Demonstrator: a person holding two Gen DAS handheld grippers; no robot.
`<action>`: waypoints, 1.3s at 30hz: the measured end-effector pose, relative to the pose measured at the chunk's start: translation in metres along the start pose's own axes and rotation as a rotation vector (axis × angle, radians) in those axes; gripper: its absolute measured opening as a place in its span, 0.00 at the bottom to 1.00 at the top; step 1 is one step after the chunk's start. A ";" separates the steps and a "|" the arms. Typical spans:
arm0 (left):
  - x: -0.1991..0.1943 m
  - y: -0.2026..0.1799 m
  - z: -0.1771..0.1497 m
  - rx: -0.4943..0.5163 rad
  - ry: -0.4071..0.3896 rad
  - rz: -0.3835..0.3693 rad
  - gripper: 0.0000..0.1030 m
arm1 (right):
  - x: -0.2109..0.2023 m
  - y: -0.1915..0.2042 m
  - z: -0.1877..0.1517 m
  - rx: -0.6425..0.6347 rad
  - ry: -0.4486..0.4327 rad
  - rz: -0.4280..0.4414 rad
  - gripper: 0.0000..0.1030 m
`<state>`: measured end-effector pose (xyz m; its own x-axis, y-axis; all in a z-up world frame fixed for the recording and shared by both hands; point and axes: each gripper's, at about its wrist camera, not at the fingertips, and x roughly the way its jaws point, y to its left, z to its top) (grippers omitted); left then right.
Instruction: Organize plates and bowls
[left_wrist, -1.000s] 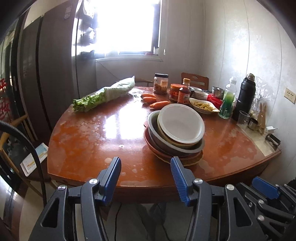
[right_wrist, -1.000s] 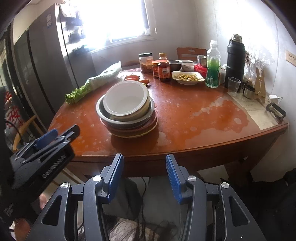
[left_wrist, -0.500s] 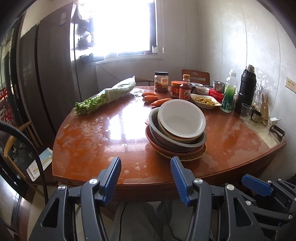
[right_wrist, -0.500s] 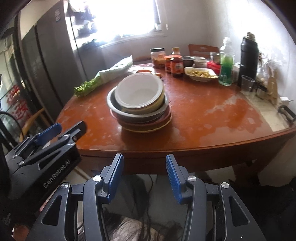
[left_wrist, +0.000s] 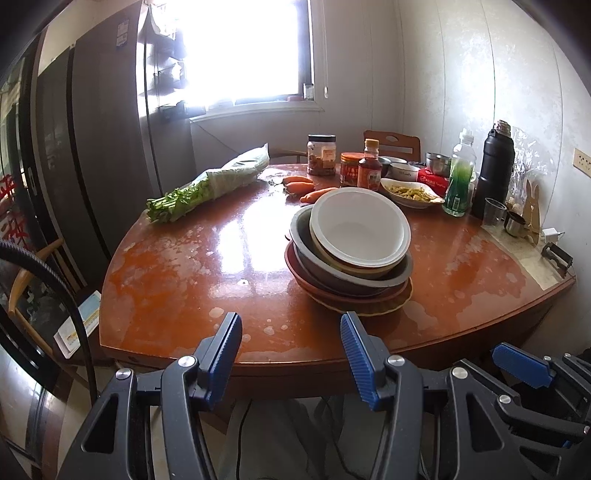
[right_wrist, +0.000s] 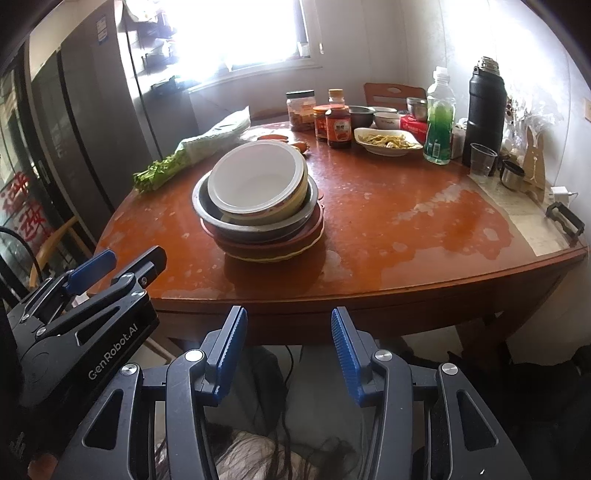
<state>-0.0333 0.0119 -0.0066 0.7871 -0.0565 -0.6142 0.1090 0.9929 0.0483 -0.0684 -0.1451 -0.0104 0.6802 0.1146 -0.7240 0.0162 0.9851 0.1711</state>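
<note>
Behind stacked bowls (right_wrist: 258, 199), carrots (left_wrist: 308, 186), sauce jars (right_wrist: 332, 123), celery (left_wrist: 207, 184).

Dark-grey grippers (right_wrist: 287, 332) (blue ribbed pads (right_wrist: 232, 341))

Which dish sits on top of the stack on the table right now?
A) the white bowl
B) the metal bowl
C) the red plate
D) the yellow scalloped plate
A: the white bowl nests uppermost in the stack, above the metal bowl and plates; both claws are open, short of the table.
</note>
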 end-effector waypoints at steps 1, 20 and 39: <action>0.000 0.000 0.000 0.000 0.000 -0.003 0.54 | 0.000 0.000 0.000 0.001 0.000 0.000 0.48; -0.001 -0.003 0.001 0.005 -0.010 0.001 0.54 | -0.001 0.000 0.000 -0.003 -0.004 -0.004 0.48; -0.001 -0.008 0.002 0.020 -0.007 0.001 0.54 | 0.000 -0.003 0.001 -0.002 -0.003 -0.010 0.48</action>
<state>-0.0340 0.0039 -0.0049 0.7917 -0.0561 -0.6083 0.1200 0.9907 0.0647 -0.0679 -0.1484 -0.0104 0.6824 0.1045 -0.7235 0.0213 0.9865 0.1625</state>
